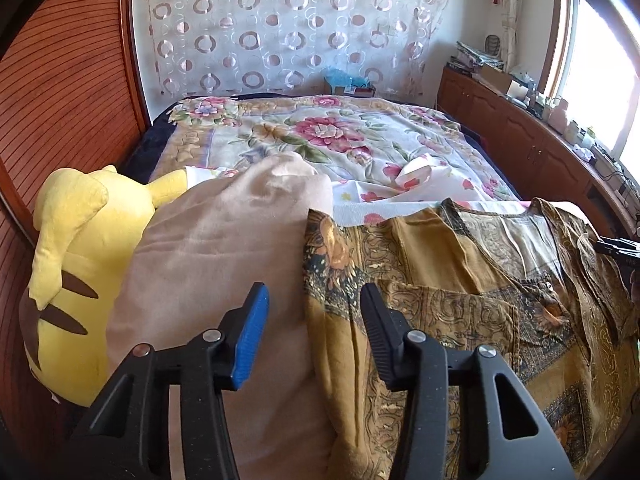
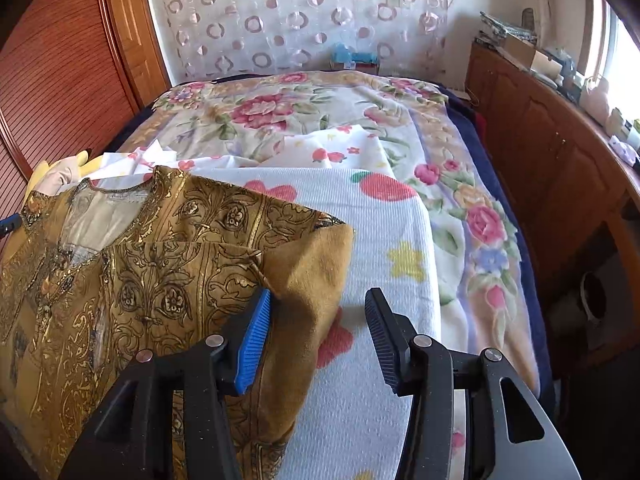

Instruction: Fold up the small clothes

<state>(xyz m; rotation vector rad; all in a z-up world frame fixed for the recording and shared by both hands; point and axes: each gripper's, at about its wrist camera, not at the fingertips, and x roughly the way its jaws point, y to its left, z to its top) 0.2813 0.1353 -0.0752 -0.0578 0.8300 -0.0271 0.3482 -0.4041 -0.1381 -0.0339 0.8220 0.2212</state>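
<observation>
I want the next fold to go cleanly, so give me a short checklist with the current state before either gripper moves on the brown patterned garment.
1. Patterned garment spread on the towel: ok.
2. Left gripper open, straddling the garment's edge: ok.
3. Right gripper open, sleeve folded inward: ok.
4. Left sleeve folded: cannot tell.
5. Beige pillow clear of the garment: not ok, touching.
6. Neckline flat: ok.

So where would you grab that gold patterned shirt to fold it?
Probably the turned-over sleeve edge of the gold patterned shirt, coming from its right side. That flap stands proud of the white towel, so the open right gripper could close on it easily.
</observation>
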